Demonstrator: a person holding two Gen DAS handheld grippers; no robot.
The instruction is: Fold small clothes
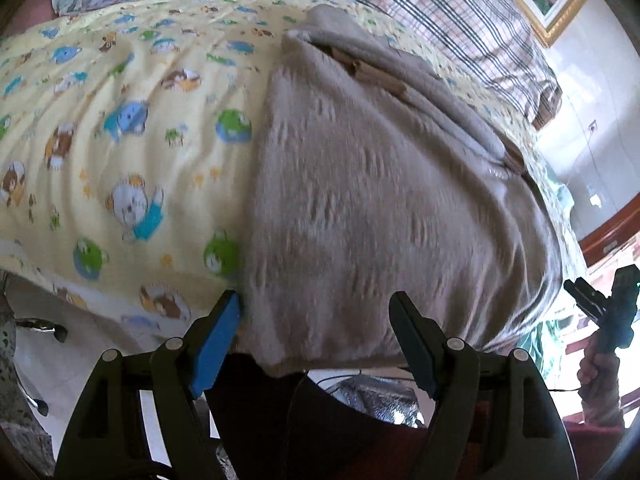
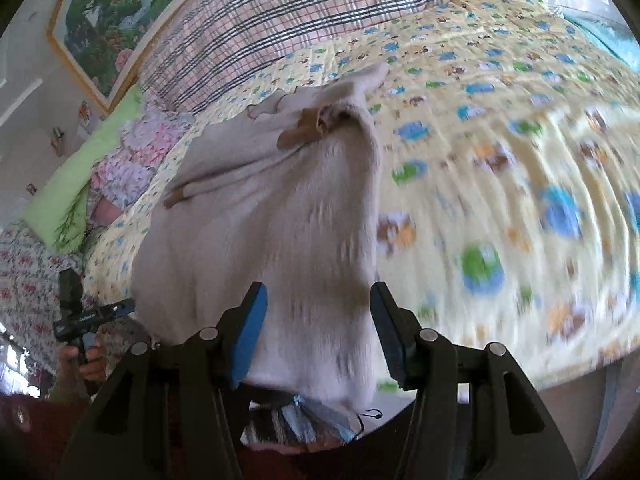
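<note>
Beige fleece top (image 1: 360, 184) lying on the bed (image 1: 120, 120), unfolded so far

Left hand-held gripper (image 1: 316, 320) wide open, right hand-held gripper (image 2: 318, 320) half open over the hem, neither gripping yet, so all folds remain.

Both wrist cameras look steeply down, close over the near edge of the yellow cartoon-print quilted bedspread (image 1: 120, 128) (image 2: 500, 160), sharing the beige fleece garment (image 1: 360, 200) (image 2: 260, 232).

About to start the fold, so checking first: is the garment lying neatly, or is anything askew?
The beige garment is not flat: it lies bunched and creased on the yellow cartoon blanket, with its near edge hanging over the bed's edge. Nothing looks damaged or spilled.
</note>
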